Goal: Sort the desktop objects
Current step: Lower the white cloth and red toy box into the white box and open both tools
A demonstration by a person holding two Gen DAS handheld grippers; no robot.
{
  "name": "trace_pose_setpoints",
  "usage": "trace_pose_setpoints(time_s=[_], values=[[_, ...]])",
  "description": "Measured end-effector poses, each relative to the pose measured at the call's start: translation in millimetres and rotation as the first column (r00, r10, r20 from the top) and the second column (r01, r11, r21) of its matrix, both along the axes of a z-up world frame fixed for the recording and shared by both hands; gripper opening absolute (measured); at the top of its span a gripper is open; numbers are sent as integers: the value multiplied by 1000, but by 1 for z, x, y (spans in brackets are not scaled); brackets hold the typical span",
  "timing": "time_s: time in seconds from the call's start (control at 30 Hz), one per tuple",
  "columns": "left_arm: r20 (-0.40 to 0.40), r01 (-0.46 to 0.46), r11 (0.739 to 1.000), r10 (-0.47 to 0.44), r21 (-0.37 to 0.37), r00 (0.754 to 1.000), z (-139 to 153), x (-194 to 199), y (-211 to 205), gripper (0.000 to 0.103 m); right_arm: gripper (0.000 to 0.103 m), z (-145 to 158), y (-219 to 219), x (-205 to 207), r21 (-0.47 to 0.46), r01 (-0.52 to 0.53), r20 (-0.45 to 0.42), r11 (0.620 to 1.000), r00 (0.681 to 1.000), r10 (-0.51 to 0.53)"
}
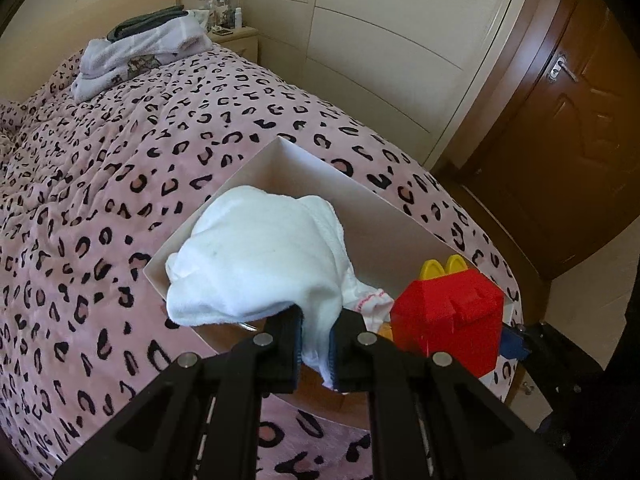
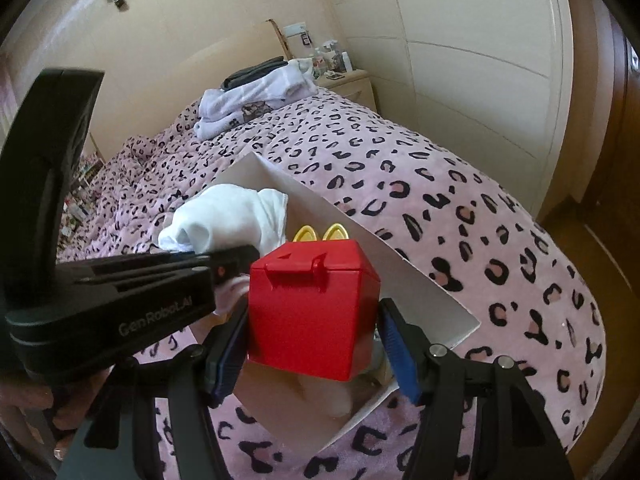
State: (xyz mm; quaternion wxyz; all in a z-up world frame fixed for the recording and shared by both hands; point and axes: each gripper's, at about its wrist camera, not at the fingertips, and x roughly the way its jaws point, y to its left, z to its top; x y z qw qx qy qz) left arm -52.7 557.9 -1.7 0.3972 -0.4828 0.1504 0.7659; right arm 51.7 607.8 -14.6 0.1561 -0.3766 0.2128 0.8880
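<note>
A white cloth [image 1: 256, 256] hangs bunched over the open white cardboard box [image 1: 320, 168] on the bed, and my left gripper [image 1: 316, 344] is shut on the cloth's lower fold. The right wrist view shows the same cloth [image 2: 228, 216] and the left gripper's black body [image 2: 132, 292] reaching in from the left. My right gripper [image 2: 316, 344] is shut on a red toy box [image 2: 312, 308] with yellow arch handles [image 2: 320, 232], held over the near end of the white box [image 2: 424, 284]. In the left wrist view the red box [image 1: 448, 320] sits just right of the cloth.
The box rests on a pink leopard-print bedspread [image 1: 120, 184]. Folded lilac towels [image 1: 140, 56] lie at the bed's head, next to a cluttered nightstand [image 1: 236, 36]. A cream wardrobe [image 1: 400, 40] and a brown door [image 1: 568, 120] stand to the right. A hand [image 2: 44, 396] holds the left gripper.
</note>
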Motion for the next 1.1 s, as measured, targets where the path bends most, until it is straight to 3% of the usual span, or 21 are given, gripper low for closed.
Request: trace_pose_setpoints(time_s=[0.37, 0.53, 0.67, 0.73, 0.93, 1.1], values=[[-65, 11, 1000, -12, -16, 998, 8, 7, -5, 15, 64, 1, -1, 0, 8, 2, -16, 1000, 1000, -1], [-75, -4, 1000, 4, 3, 997, 18, 6, -16, 35, 64, 1, 2, 1, -28, 0, -29, 1000, 1000, -1], [-85, -22, 999, 25, 39, 996, 32, 3, -29, 42, 64, 4, 1, 0, -43, -7, -36, 999, 999, 6], [-106, -32, 998, 38, 51, 994, 40, 2, -35, 51, 64, 7, 0, 0, -49, -7, -41, 999, 999, 5], [-145, -44, 997, 53, 67, 988, 58, 0, -47, 53, 64, 12, 1, -2, -85, -5, -32, 996, 999, 2], [-126, -55, 996, 64, 73, 990, 57, -3, -53, 53, 64, 12, 5, -1, -108, 19, -17, 994, 1000, -21]])
